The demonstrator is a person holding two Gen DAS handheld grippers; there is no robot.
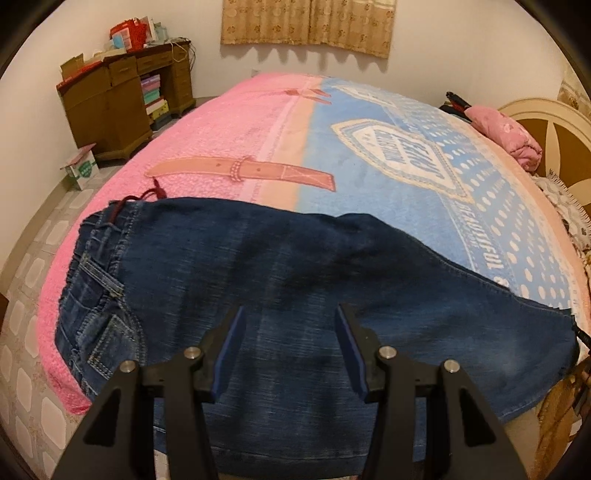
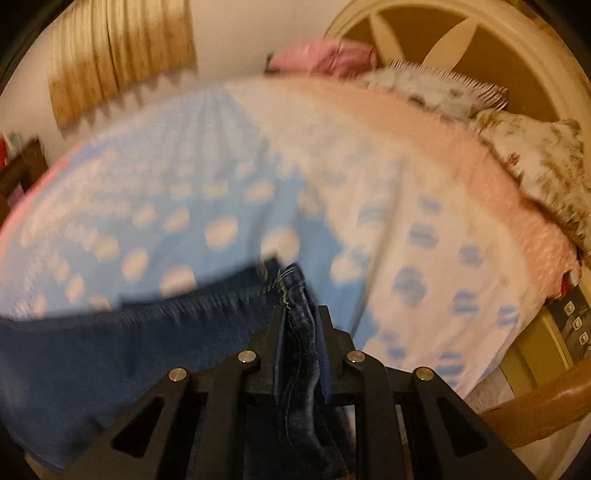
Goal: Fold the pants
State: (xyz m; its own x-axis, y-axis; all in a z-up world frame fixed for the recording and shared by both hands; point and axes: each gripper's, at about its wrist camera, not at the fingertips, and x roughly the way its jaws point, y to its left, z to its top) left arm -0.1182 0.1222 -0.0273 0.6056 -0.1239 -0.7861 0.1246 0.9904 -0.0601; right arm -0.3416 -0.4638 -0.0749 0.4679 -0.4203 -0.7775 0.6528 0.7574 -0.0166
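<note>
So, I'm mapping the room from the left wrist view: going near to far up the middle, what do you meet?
left gripper → jeans → belt print on the blanket → far edge of the bed → curtain

R fingers (image 2: pixel 301 314) pinching jeans hem (image 2: pixel 295 291), prob.

The dark blue denim pants (image 1: pixel 280 266) lie spread across the near edge of my bed, waistband with its red drawstring to the left, legs running right, lower edge hanging over the side. At the far right, the stitched leg hem (image 2: pixel 301 332) stands bunched and upright.
</note>
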